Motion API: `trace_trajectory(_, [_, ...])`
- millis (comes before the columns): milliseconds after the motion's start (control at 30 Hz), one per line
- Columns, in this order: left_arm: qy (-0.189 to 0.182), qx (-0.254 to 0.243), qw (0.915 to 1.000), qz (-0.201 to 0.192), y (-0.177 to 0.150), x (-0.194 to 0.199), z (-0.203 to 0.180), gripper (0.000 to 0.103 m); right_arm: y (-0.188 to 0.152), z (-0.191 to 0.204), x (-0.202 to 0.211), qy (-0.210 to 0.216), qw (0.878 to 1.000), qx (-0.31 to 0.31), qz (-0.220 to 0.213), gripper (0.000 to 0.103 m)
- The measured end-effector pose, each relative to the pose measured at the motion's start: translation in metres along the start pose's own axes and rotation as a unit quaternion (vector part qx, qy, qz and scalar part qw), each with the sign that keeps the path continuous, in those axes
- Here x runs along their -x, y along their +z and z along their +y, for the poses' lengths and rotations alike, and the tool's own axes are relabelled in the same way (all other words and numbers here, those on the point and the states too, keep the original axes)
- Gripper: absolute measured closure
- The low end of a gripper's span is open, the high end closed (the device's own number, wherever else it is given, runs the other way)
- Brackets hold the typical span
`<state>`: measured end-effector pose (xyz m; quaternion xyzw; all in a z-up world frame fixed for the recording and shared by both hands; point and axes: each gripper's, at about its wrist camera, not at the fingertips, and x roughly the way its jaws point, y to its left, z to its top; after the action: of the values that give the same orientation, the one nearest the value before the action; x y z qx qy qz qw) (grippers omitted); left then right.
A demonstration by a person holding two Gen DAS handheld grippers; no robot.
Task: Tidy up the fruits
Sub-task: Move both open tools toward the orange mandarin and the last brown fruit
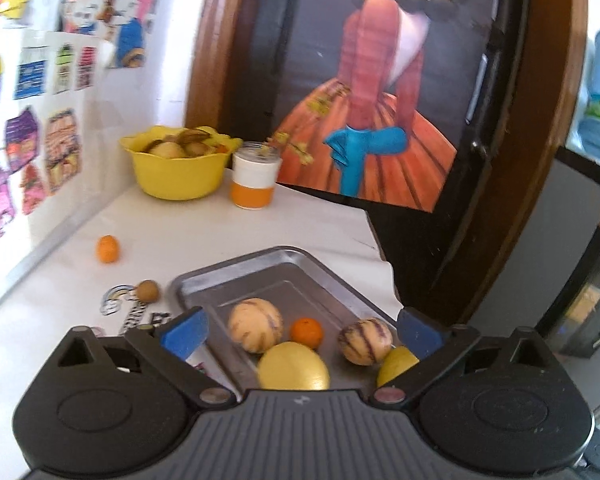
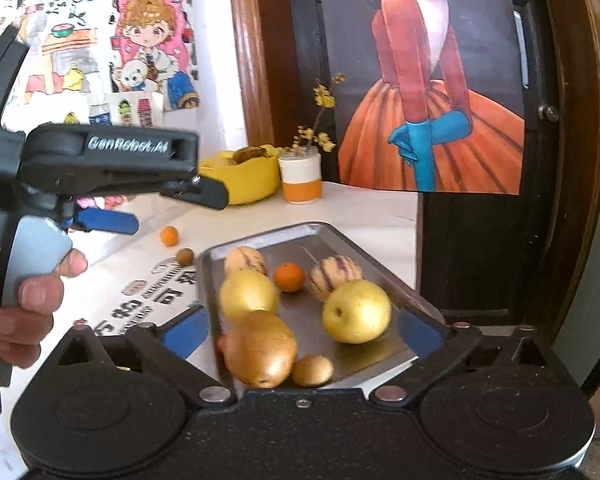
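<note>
White counter [image 2: 360,208] carries my landmark, a steel tray [image 2: 332,236], holding yellow pears, striped melons and a mandarin [image 2: 289,277]. Beyond its left rim lie a small orange [image 1: 108,249] and kiwi [image 1: 147,290]. Both grippers' [image 1: 300,332] [image 2: 302,332] fingers are spread, empty.

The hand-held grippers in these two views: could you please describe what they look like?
Each hand-held gripper has a black plastic body with two round housings, a ribbed grey centre and blue finger pads. The left hand-held gripper, seen from the side, carries white "GenRobot.AI" lettering and a grey handle. No cables or sleeves show.
</note>
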<state>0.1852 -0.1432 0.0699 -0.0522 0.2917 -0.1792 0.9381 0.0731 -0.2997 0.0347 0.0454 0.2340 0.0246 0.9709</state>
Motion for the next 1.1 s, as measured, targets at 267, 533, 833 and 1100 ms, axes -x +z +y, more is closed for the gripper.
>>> trace_trajectory(267, [0.045,0.031,0.9985,-0.008,-0.018,0.04,0.045,0.001,0.005,0.042,0.009,0.044,0.998,0.027,0.028,0.001])
trace_trajectory(533, [0.115,0.056,0.9917,0.015,-0.045,0.07,0.106,0.001,0.007,0.094,0.007,0.086,0.993,0.065,0.056,0.001])
trace_trajectory(833, [0.153,0.093,0.9835,0.027,-0.066,0.104,0.174,0.001,0.021,0.133,-0.011,0.129,0.984,0.086,0.085,0.001])
trace_trajectory(1100, [0.165,0.104,0.9807,0.019,-0.061,0.114,0.206,0.001,0.075,0.164,-0.043,0.167,0.972,0.141,0.082,0.001])
